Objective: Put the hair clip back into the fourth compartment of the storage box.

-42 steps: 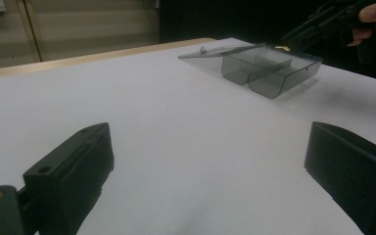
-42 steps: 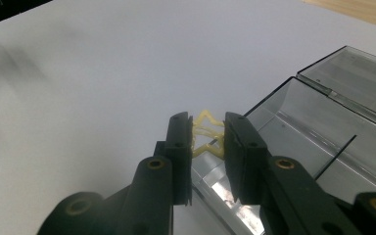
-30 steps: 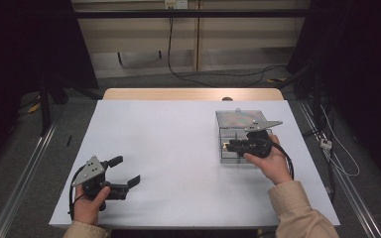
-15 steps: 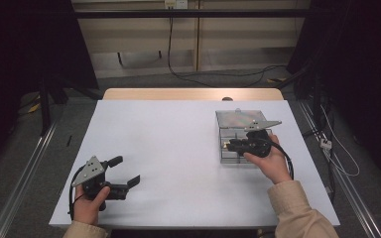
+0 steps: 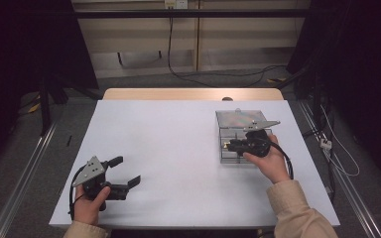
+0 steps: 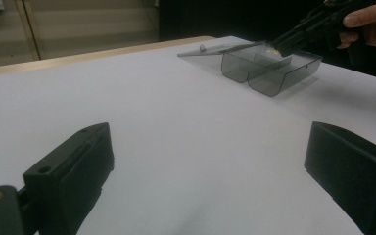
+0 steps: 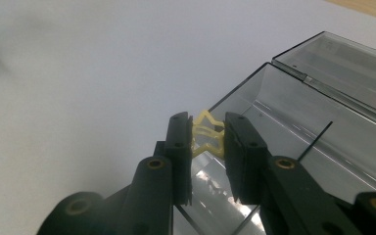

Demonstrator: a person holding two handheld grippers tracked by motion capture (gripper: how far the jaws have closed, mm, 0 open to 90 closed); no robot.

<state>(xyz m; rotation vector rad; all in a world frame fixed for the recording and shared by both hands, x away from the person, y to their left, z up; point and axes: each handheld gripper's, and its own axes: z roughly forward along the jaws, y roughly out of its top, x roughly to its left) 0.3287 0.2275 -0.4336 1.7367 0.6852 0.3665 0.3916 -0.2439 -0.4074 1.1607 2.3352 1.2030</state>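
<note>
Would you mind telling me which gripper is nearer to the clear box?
Right. The right gripper is at the clear box, over its open compartment, shut on a small yellow piece. The left gripper rests open, far across the table.

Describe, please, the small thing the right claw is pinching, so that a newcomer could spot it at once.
On the white table, find the smoky clear plastic box with its lid open at the far right. Over its near left corner the right claw is shut on a small pale-yellow star-shaped piece, the sole yellow item among grey and black.
</note>
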